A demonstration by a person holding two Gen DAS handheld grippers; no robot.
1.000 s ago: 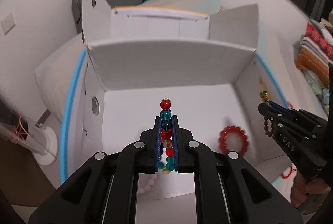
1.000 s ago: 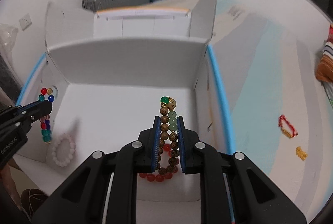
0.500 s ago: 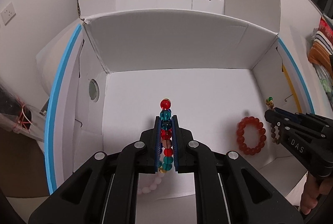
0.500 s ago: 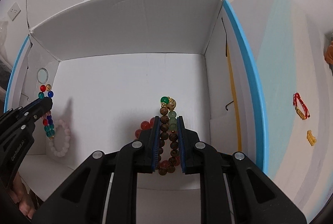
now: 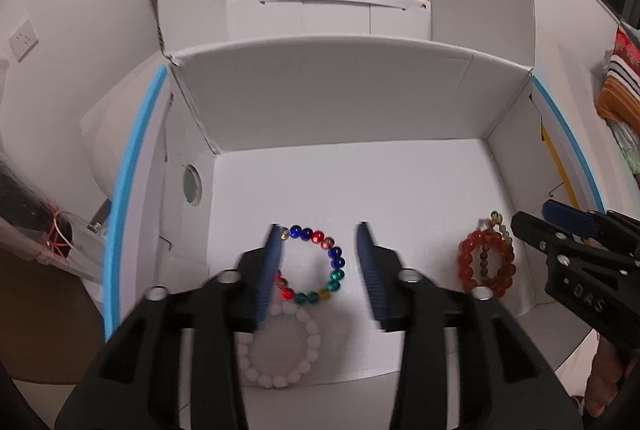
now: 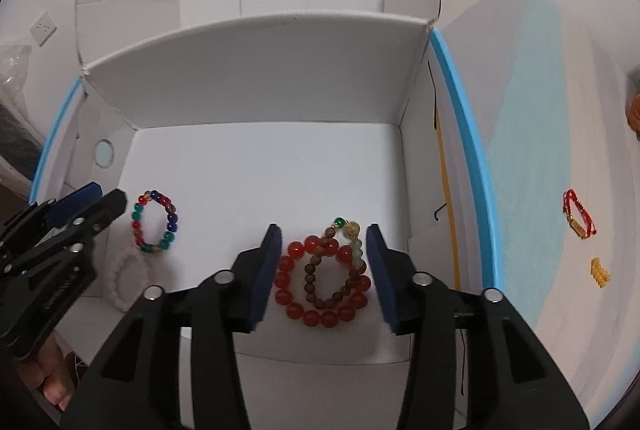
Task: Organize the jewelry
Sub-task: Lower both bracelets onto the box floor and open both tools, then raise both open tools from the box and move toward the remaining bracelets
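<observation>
Both sets of fingers spread wide — the multicolored bracelet point(image 5: 310, 266) lies on the white box point(image 5: 360, 110) floor between the left gripper point(image 5: 320, 270) fingers. Between the right gripper point(image 6: 322, 266) fingers, the brown bracelet point(image 6: 334, 270) rests atop the red one point(image 6: 316, 282) — nothing pinched.

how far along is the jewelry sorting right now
Mostly done. Four bracelets lie in the white box: multicolored bracelet, pale pink bracelet, red bracelet and brown bracelet. Left gripper and right gripper are open, empty. Left outside: red cord bracelet and yellow charm.
</observation>
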